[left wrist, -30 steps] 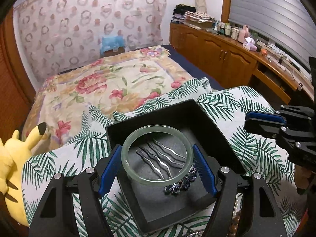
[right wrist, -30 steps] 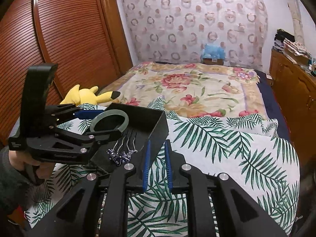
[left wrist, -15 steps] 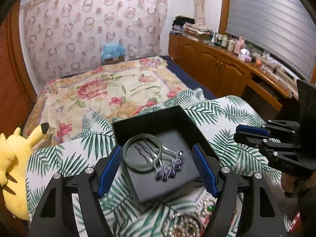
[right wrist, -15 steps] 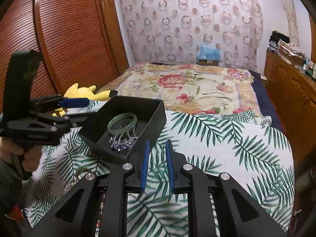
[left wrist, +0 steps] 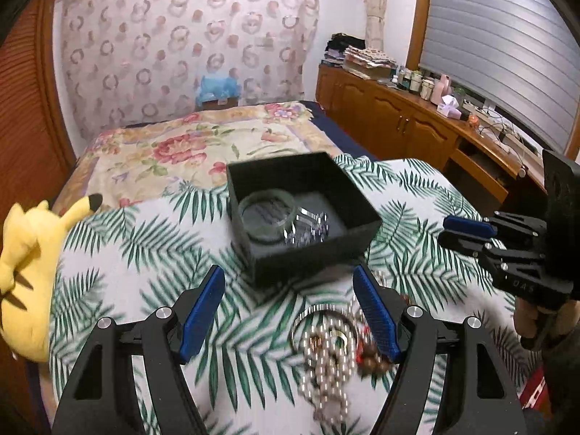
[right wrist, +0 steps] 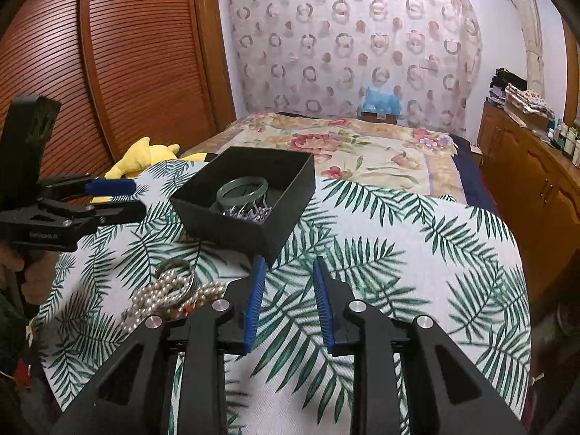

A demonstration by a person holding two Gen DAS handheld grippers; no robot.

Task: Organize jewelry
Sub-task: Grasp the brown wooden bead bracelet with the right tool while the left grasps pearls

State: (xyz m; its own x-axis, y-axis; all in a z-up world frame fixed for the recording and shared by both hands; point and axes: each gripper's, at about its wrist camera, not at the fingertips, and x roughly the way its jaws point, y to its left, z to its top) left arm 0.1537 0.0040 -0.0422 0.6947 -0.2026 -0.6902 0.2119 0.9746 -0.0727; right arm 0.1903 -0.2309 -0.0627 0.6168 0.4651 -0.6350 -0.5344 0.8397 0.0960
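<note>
A black jewelry box point(left wrist: 359, 214) point(right wrist: 290, 195) sits on the palm-print cloth. Inside lie a green jade bangle point(left wrist: 266, 215) point(right wrist: 243, 188), wavy hairpins and a dark beaded piece point(left wrist: 308, 230). A pile of pearl strands with brown and red beads point(left wrist: 330, 348) point(right wrist: 170, 295) lies on the cloth in front of the box. My left gripper point(left wrist: 290, 286) is open and empty, held back from the box above the pile. My right gripper point(right wrist: 286, 272) is slightly open and empty, to the right of the pile; it also shows in the left wrist view point(left wrist: 467, 230).
A yellow plush toy point(left wrist: 29, 264) point(right wrist: 145, 156) lies at the cloth's left edge. A floral bedspread point(left wrist: 188, 148) stretches behind the box. A wooden cabinet with bottles point(left wrist: 417, 123) runs along the right wall. A slatted wooden wardrobe point(right wrist: 119, 72) stands on the left.
My left gripper let go of the jade bangle into the box and drew back toward me. The pearl pile came into view. My right gripper's fingers opened a little.
</note>
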